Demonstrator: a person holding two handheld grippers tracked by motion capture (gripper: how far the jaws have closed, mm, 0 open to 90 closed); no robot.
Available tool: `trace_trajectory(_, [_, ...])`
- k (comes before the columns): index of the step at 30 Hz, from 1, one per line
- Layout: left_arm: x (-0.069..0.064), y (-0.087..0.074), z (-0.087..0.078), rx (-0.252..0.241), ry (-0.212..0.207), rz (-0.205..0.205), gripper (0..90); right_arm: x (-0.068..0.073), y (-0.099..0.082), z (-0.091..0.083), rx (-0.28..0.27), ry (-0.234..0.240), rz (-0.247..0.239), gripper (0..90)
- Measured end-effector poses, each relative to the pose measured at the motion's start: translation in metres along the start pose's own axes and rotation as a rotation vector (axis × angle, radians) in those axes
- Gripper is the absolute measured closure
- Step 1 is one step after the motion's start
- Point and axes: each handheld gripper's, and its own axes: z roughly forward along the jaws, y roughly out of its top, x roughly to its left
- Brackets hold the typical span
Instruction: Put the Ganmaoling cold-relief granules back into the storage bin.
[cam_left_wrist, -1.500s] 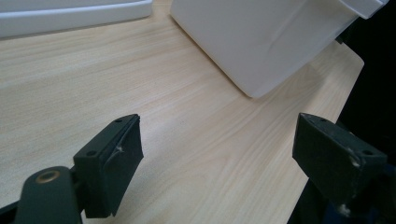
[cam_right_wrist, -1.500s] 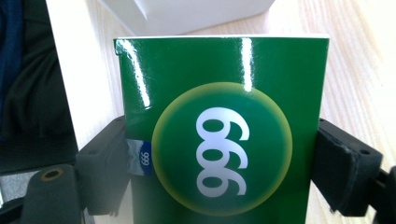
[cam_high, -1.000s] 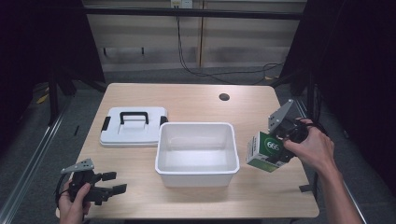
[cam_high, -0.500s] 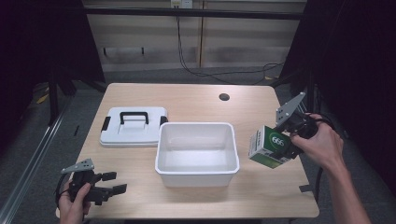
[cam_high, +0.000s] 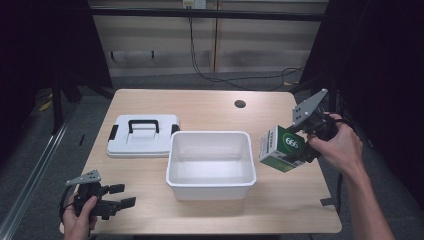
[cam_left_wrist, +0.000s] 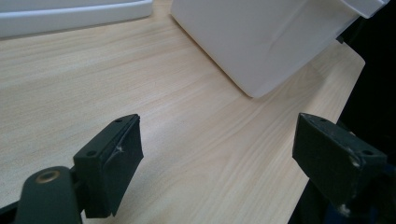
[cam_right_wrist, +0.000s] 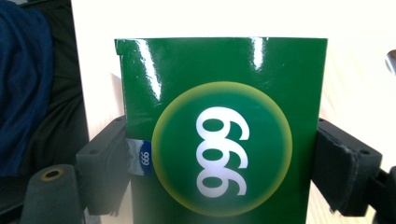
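- Presently the right hand-held gripper pinches a green carton marked 666, its jaws pressed on the carton's two sides in the right gripper view.
- In the high view the carton hangs tilted in the air at 3 o'clock of the white bin, just beside its right rim and clear of the table.
- Nothing lies in the bin as far as I can see, so the likely step, putting the carton inside, is not yet done.
- At 10 o'clock of the bin its white lid lies flat on the table; closing would come afterwards, I judge.
- At 7 o'clock the left hand-held gripper rests low with jaws spread, holding nothing.
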Motion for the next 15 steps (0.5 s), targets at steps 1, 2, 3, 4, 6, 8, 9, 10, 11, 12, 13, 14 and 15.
trace_trajectory(1, [0.0, 0.0, 0.0, 0.0, 0.0, 0.0, 16.0, 0.0, 0.003, 0.001, 0.0, -0.009, -0.004, 16.6])
trace_trajectory(2, [0.0, 0.0, 0.0, 0.0, 0.0, 0.0, 16.0, 0.0, 0.005, 0.002, 0.004, -0.012, -0.007, 16.6])
trace_trajectory(3, [0.0, 0.0, 0.0, 0.001, -0.001, 0.002, 16.0, 0.0, 0.007, 0.003, 0.007, -0.007, -0.009, 16.6])
trace_trajectory(4, [0.0, 0.0, 0.0, 0.0, -0.001, 0.001, 16.0, -0.001, 0.009, 0.003, 0.008, -0.004, -0.012, 16.6])
trace_trajectory(6, [0.0, 0.0, 0.001, 0.004, 0.003, 0.001, 16.0, -0.001, 0.014, 0.004, 0.002, 0.001, -0.021, 16.6])
trace_trajectory(8, [0.0, 0.0, 0.001, 0.007, -0.001, 0.002, 16.0, -0.001, 0.019, 0.004, 0.011, 0.009, -0.026, 16.6])
trace_trajectory(9, [0.0, 0.0, 0.001, 0.007, -0.001, 0.002, 16.0, -0.001, 0.019, 0.004, 0.011, 0.009, -0.026, 16.6])
trace_trajectory(10, [0.0, 0.0, 0.001, 0.005, -0.002, 0.002, 16.0, 0.0, 0.024, 0.004, 0.021, 0.013, -0.032, 16.7])
trace_trajectory(11, [0.0, 0.0, 0.001, 0.004, 0.003, 0.001, 16.0, 0.0, 0.026, 0.003, 0.022, 0.018, -0.032, 16.6])
trace_trajectory(12, [0.0, 0.0, 0.001, 0.003, 0.002, 0.001, 16.0, 0.0, 0.029, 0.002, 0.023, 0.019, -0.035, 16.6])
trace_trajectory(13, [0.0, 0.0, 0.0, 0.003, 0.001, 0.002, 16.0, 0.0, 0.031, 0.001, 0.024, 0.019, -0.036, 16.6])
trace_trajectory(14, [0.0, 0.0, 0.0, 0.002, 0.0, 0.003, 16.0, 0.0, 0.034, 0.0, 0.019, 0.015, -0.042, 16.7])
trace_trajectory(15, [0.0, 0.0, 0.0, 0.001, -0.002, 0.003, 16.0, 0.0, 0.036, -0.001, 0.014, 0.016, -0.044, 16.6])
